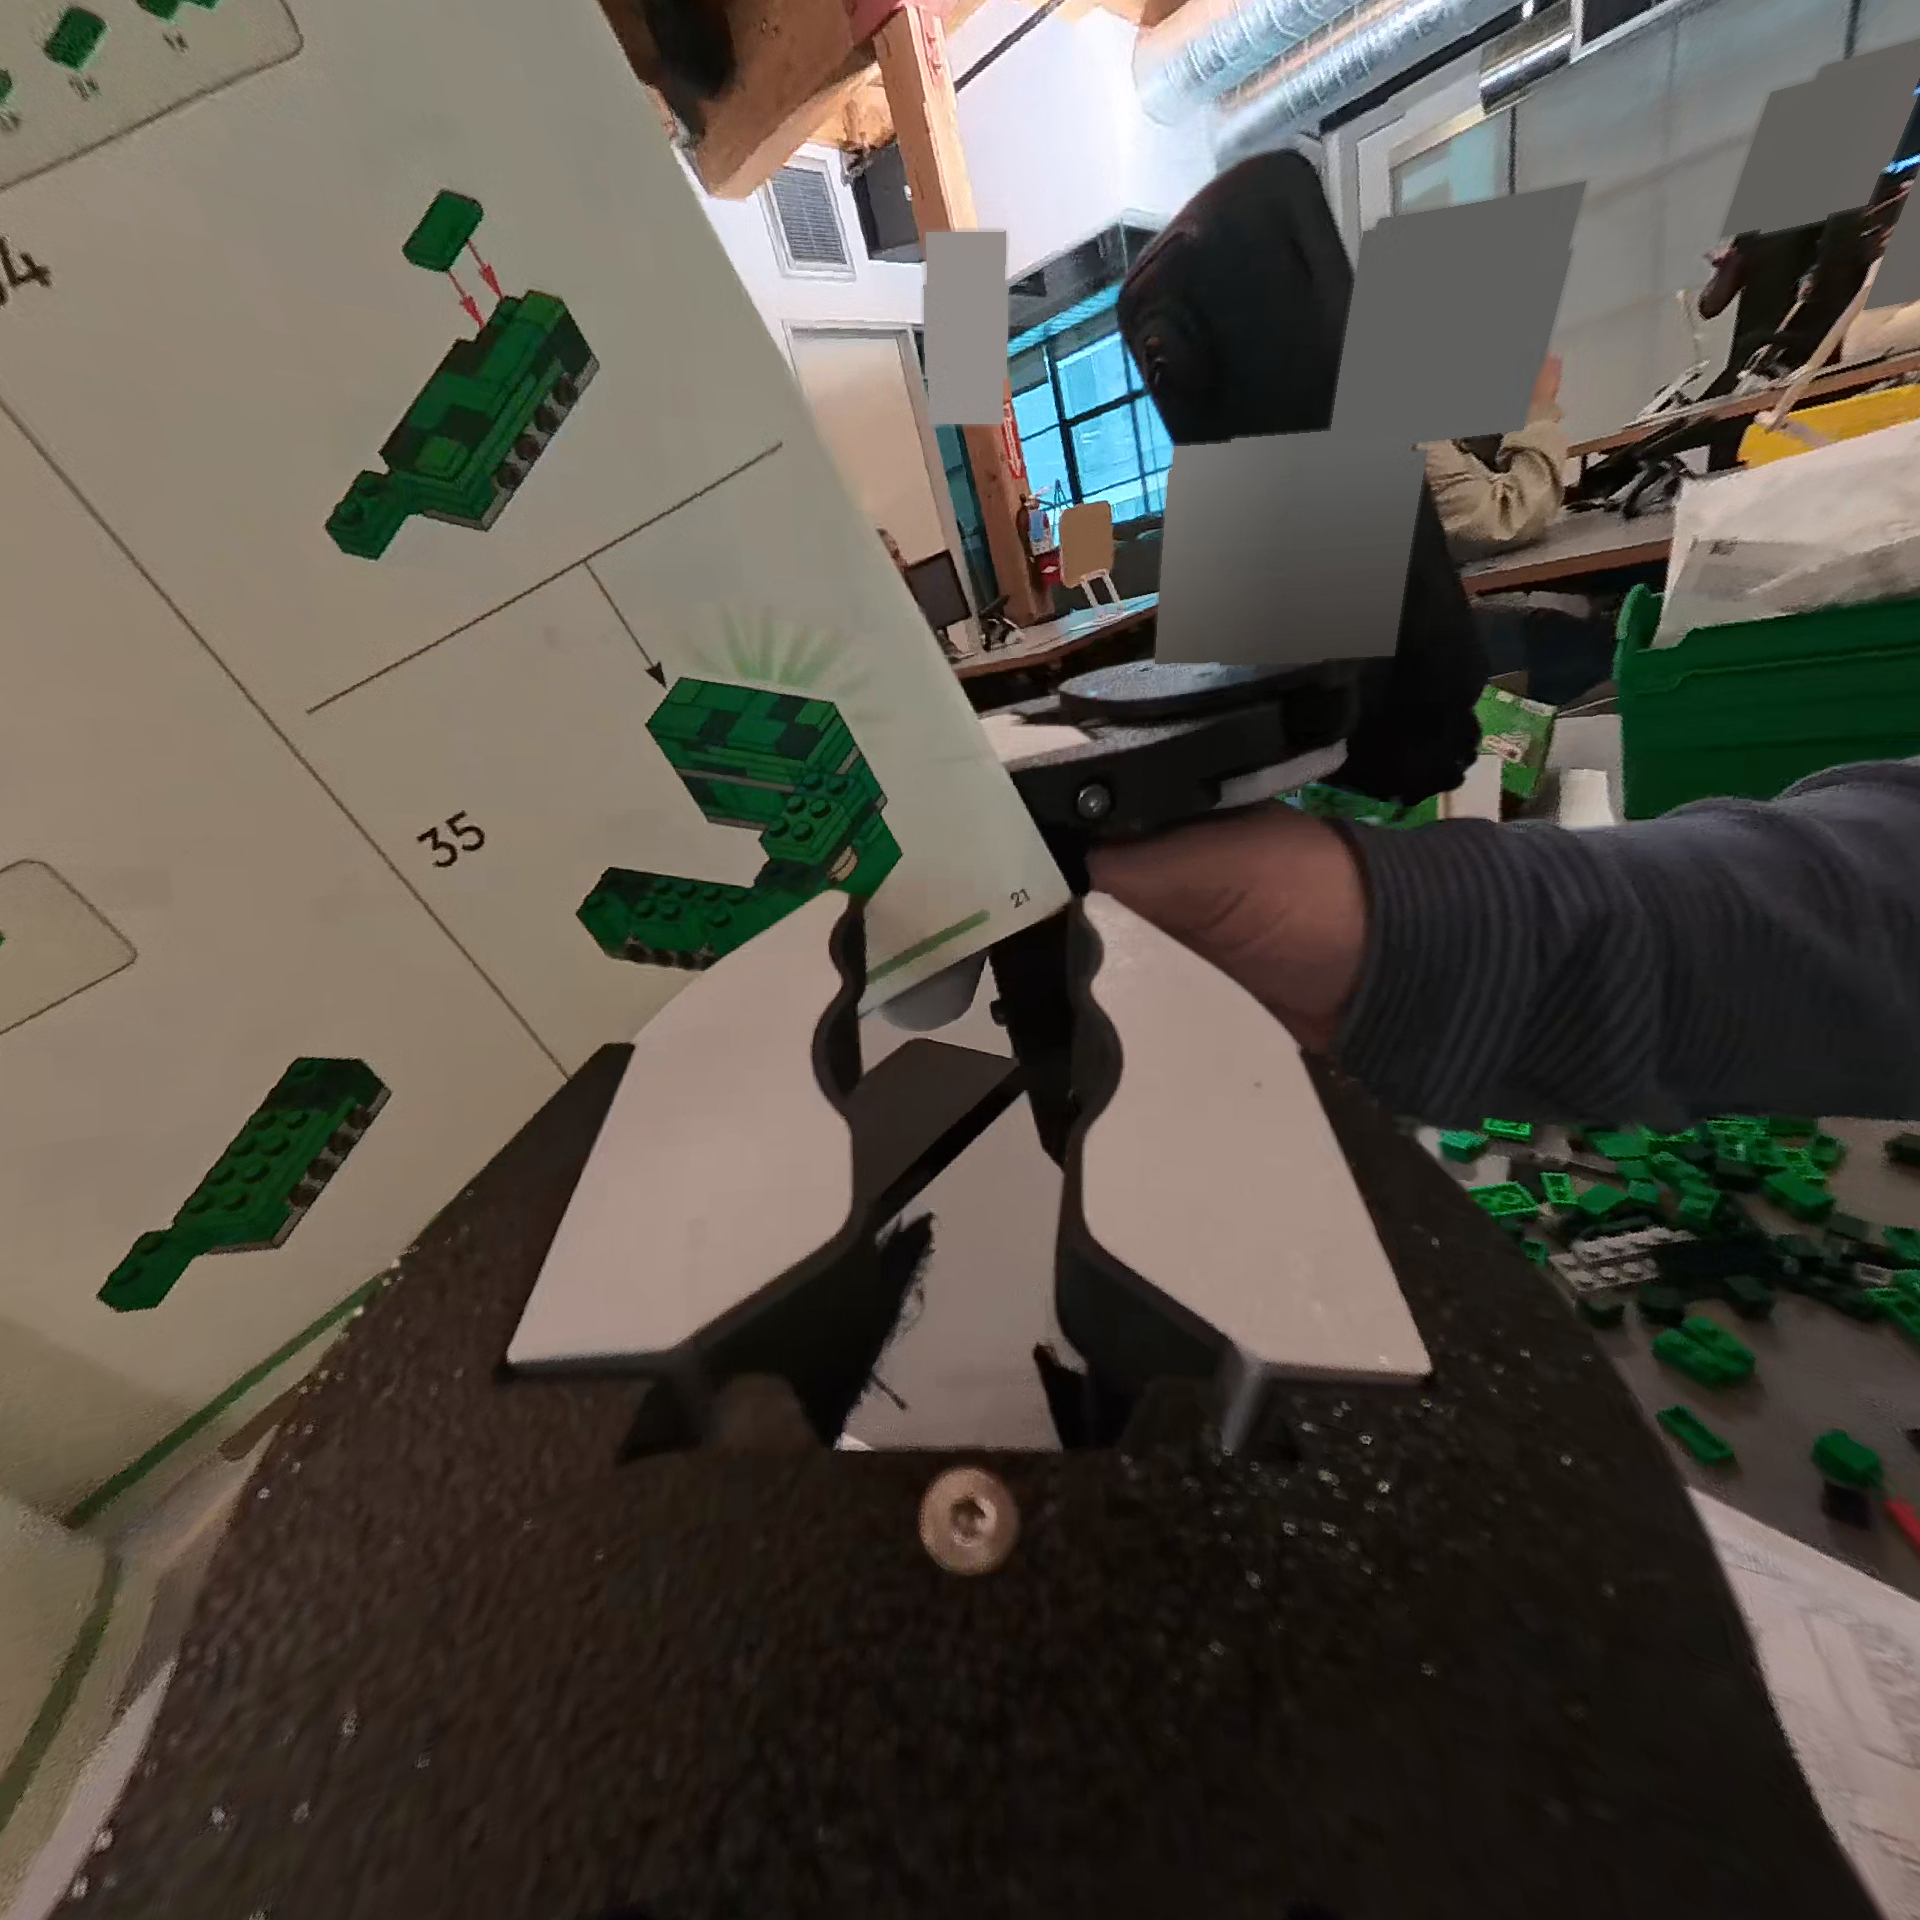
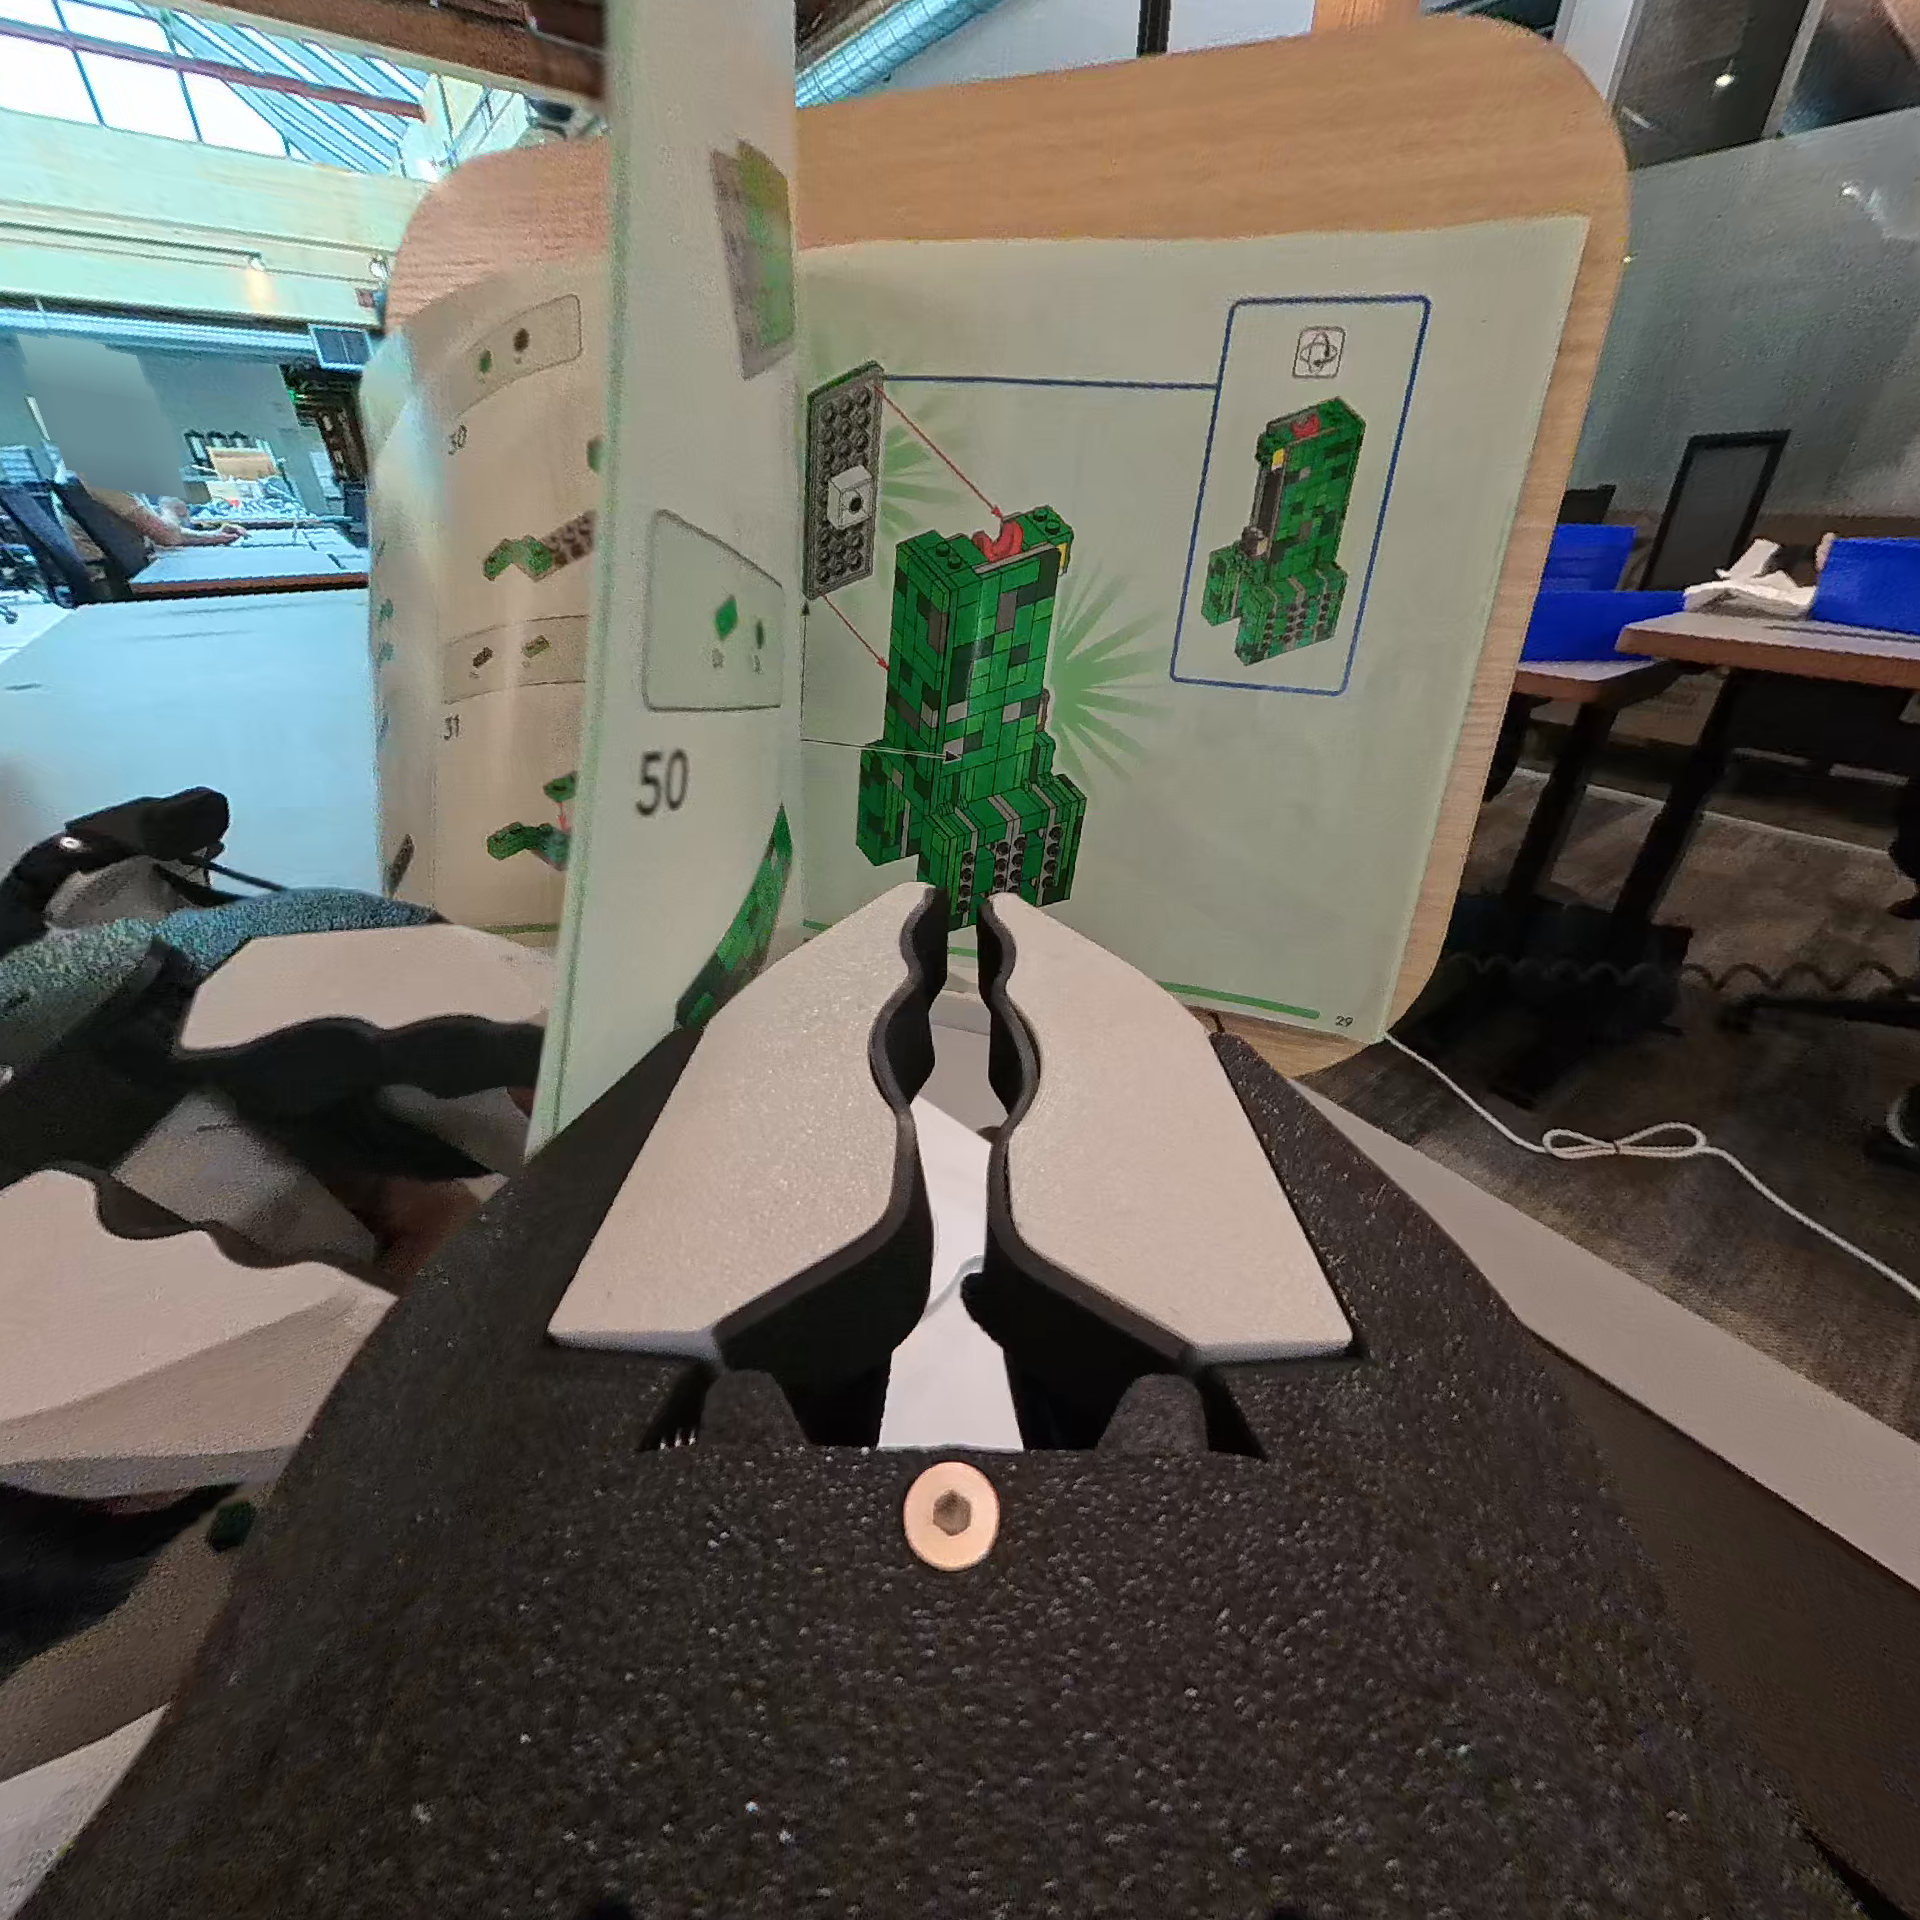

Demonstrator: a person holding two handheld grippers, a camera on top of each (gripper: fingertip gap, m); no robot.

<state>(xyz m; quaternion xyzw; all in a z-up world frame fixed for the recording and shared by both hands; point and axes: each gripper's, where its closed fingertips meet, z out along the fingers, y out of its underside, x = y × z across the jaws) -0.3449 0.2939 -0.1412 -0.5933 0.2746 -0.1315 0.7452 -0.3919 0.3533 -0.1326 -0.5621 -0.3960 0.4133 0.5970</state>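
An open instruction booklet [image 1: 416,623] stands near upright against a rounded wooden board [image 2: 1247,135], its printed faces turned toward the 2 hand-held grippers. 1 leaf [image 2: 686,520] is lifted away from the spread and stands almost edge-on to the right wrist camera, its long edge running bottom to top with a slight lean.

The left gripper [image 1: 966,935] is at the foot of the booklet and is the nearer of the 2 to that leaf. Its fingers [image 1: 727,1122] are spread with a clear gap, and the leaf's lower outer corner sits in that gap near the tips. No pinch on the paper can be made out.

The right gripper [image 2: 961,909] points straight at the bottom edge of the booklet's right-hand page, just below the printed green figure. Its tips are drawn almost together, only a thin slit between them, and nothing shows in it. Whether they touch the page cannot be told.

In the left wrist view a hand [image 1: 1226,914] in a dark ribbed sleeve grips the right gripper just right of the leaf's corner. Loose green bricks [image 1: 1714,1226] lie scattered on the table to the right of the booklet. A green crate [image 1: 1766,707] stands farther off on that same side. A white cable [image 2: 1621,1143] trails on the floor beyond the board.
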